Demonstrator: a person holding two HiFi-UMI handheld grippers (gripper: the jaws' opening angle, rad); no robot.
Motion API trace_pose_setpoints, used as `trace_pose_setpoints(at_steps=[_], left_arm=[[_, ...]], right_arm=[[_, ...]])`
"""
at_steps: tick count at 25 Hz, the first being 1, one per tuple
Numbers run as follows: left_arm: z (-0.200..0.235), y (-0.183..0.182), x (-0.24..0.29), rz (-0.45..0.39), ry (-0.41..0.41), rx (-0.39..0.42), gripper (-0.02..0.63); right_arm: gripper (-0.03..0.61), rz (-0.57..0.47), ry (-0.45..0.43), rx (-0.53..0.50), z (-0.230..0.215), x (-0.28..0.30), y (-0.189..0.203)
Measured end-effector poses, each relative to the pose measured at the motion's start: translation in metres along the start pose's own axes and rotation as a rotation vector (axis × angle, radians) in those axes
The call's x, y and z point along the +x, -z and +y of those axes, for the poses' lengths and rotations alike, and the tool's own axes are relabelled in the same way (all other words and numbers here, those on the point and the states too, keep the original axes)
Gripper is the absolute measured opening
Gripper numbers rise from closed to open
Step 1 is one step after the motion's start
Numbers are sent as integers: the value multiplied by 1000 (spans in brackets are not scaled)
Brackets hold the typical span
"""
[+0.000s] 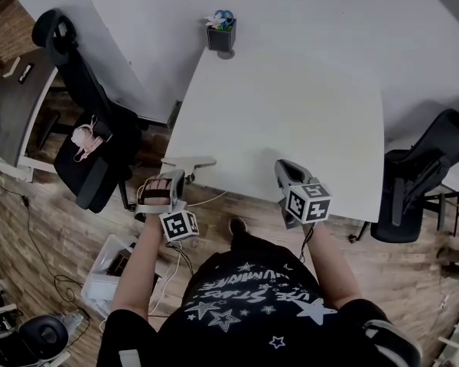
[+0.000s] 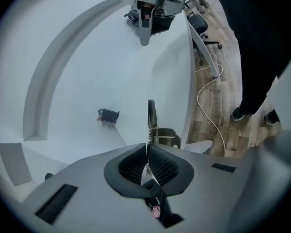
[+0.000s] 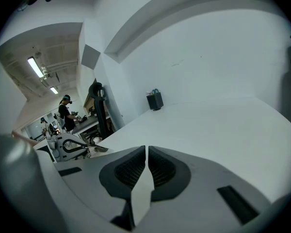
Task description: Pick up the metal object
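A thin metal clip-like object [image 1: 191,163] with a small spring sticks out over the near left corner of the white table [image 1: 291,105]. My left gripper [image 1: 176,177] is shut on it. In the left gripper view the metal object [image 2: 149,118] stands edge-on, pinched between the ribbed pads of the left gripper [image 2: 146,152]. My right gripper [image 1: 284,168] rests over the table's front edge, jaws together and empty; the right gripper view shows the right gripper [image 3: 146,152] shut, with the left gripper [image 3: 68,147] and the metal object [image 3: 94,149] off to its left.
A small black holder [image 1: 221,35] with items in it stands at the table's far edge. Black office chairs stand to the left [image 1: 92,128] and right [image 1: 421,182]. A plastic box [image 1: 111,274] and cables lie on the wooden floor.
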State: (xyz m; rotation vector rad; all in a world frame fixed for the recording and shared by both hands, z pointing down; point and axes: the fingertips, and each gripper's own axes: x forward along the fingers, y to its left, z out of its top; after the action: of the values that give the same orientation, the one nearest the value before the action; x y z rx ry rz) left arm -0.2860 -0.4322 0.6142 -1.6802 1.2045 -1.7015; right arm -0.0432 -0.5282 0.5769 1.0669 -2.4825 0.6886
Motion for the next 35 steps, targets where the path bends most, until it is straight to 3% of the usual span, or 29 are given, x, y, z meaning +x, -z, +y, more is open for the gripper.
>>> trace_pose_setpoints(at_steps=[14,28,35], left_arm=[[16,-1,-54,-44,-38,-184,25],[5,-8,-157,-165,3,-587,25],[-27,-13,-216,-216,48,-664,25]], right_arm=[[51,-41,25,-4,28,-48,14],[51,-100,57,-12,82,-131,54],[51,-100,91,-8,112,-183,96]])
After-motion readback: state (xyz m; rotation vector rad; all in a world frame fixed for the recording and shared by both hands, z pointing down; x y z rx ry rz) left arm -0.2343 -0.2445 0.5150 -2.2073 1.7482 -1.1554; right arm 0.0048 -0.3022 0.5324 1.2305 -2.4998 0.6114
